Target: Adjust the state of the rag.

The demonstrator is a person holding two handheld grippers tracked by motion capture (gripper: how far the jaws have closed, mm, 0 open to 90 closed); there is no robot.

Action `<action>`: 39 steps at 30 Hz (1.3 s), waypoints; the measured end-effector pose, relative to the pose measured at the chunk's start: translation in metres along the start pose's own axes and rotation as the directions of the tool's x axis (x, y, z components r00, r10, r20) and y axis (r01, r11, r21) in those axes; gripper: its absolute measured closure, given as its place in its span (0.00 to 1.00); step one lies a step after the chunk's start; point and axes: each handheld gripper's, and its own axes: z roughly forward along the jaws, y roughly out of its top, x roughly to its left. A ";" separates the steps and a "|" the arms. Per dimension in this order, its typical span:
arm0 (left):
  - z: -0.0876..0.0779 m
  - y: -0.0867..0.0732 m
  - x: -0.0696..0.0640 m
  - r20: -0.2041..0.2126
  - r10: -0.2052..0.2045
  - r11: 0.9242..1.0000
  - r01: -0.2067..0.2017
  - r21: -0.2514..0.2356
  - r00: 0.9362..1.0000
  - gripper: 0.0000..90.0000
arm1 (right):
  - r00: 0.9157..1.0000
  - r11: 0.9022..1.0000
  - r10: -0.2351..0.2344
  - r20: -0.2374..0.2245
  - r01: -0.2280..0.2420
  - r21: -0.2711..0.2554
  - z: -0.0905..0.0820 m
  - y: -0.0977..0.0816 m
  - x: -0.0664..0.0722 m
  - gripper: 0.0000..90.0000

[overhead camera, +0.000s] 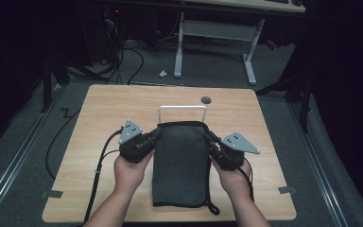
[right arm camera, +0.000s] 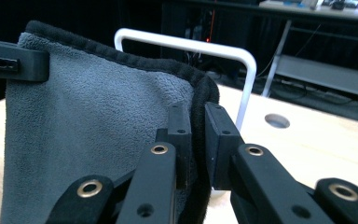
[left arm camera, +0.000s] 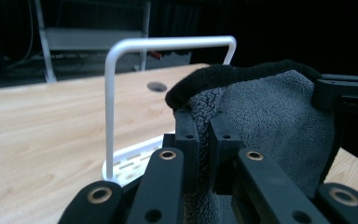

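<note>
A dark grey towel (overhead camera: 179,163) with a black hem hangs between my two grippers above the wooden table (overhead camera: 104,109). My left gripper (overhead camera: 155,135) is shut on its upper left corner, and my right gripper (overhead camera: 211,137) is shut on the upper right corner. In the left gripper view the jaws pinch the fleece (left arm camera: 261,112) near the hem. In the right gripper view the black hem (right arm camera: 200,93) runs between the pads. A white wire rack (overhead camera: 182,111) stands just behind the towel's top edge; its bar (left arm camera: 168,44) and post (right arm camera: 244,93) show above the cloth.
A round hole (overhead camera: 206,100) sits in the table beyond the rack. Black cables (overhead camera: 99,175) trail from the left gripper over the front left of the table. A white-legged desk (overhead camera: 215,33) stands on the floor behind.
</note>
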 end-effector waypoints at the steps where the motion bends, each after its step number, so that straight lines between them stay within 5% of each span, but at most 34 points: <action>1: -0.002 0.003 -0.001 0.002 0.003 1.000 -0.003 -0.007 1.000 0.94 | 1.000 1.000 -0.009 0.001 0.009 -0.005 -0.001 0.002 0.000 0.92; 26: -0.014 0.071 -0.009 0.002 0.090 0.986 -0.089 -0.138 0.996 0.94 | 0.999 0.988 -0.019 0.026 0.022 -0.153 -0.016 0.064 -0.007 0.92; 39: -0.007 0.090 -0.003 -0.024 0.117 0.983 -0.120 -0.141 0.993 0.94 | 0.999 0.984 -0.018 0.031 0.023 -0.175 -0.008 0.083 -0.012 0.92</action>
